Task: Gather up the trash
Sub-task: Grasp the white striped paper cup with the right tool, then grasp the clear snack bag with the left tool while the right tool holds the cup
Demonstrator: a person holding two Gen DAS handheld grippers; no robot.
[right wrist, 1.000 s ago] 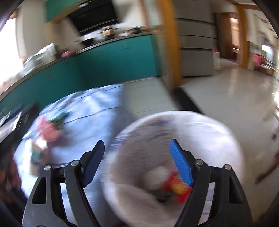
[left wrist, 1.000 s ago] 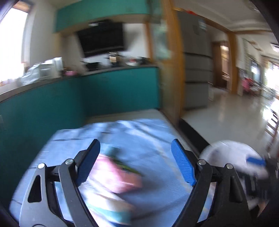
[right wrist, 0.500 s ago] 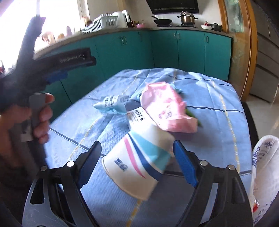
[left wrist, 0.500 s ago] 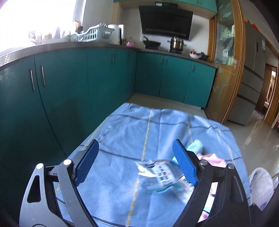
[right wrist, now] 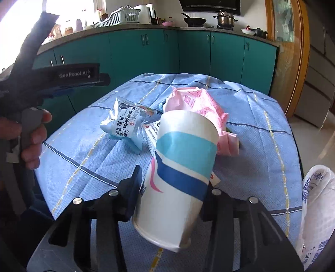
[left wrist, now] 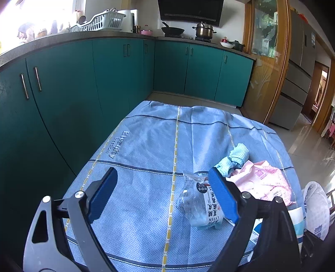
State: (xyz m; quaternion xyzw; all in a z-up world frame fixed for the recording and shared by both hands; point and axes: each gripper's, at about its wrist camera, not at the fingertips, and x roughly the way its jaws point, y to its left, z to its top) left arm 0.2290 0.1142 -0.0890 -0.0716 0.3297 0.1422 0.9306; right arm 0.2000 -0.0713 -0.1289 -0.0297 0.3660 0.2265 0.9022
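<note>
Kitchen: teal cabinets [left wrist: 117, 83] beneath a dark countertop [left wrist: 83, 38]. Glossy tiled floor [left wrist: 309, 136]. Bright glare at upper left, probably a window [left wrist: 31, 12].

cloth [left wrist: 146, 136] bare left — wrappers [left wrist: 263, 180] crowd right

We see a blue checked cloth [left wrist: 159, 142] spread in front of the teal cabinets [left wrist: 117, 75]; above those, a white dish rack [left wrist: 100, 22], wok [left wrist: 172, 31] and steel pot [left wrist: 204, 30].

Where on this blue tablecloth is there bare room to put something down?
The tablecloth is bare along the side facing the teal cabinets and across its far end. It is crowded near the trash bag: clear wrapper, pink wrapper, paper cup.
</note>
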